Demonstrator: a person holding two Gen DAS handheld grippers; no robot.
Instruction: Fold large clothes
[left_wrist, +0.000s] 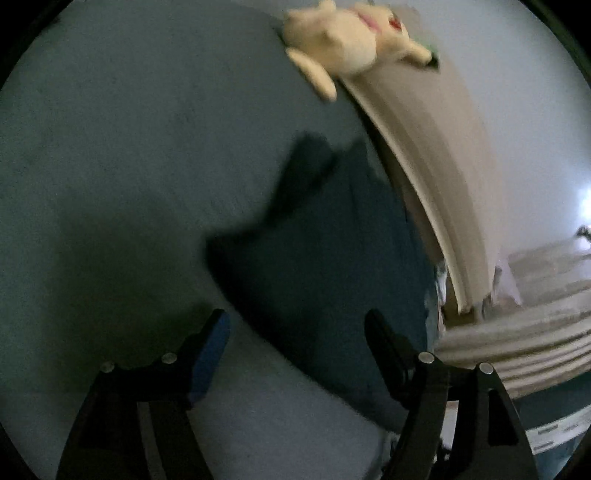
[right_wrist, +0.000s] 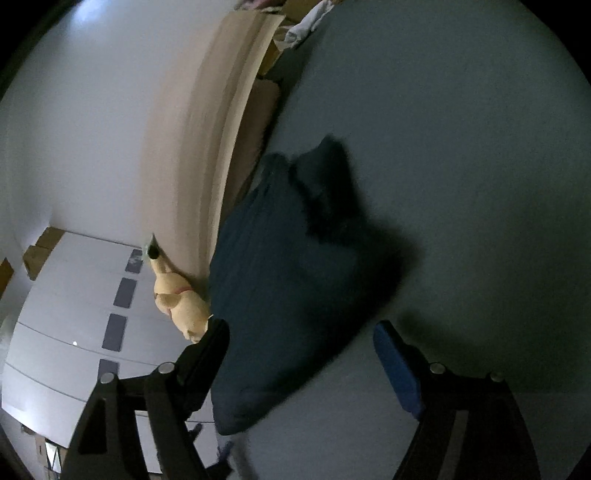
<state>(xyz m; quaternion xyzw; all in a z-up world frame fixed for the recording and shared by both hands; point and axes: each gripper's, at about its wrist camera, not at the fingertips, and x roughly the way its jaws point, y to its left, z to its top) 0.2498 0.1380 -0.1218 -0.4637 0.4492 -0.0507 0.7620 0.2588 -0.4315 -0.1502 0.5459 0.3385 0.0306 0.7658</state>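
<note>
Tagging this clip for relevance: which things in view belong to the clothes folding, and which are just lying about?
Part of the job:
dark blue garment, lying on the bed
bed surface
left gripper, open
right gripper, open

Just lying about:
plush toy
headboard
white wardrobe

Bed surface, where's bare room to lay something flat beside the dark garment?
Bare sheet lies on the dark garment's side away from the headboard. It is crowded along the headboard, where the garment and the plush toy sit.
</note>
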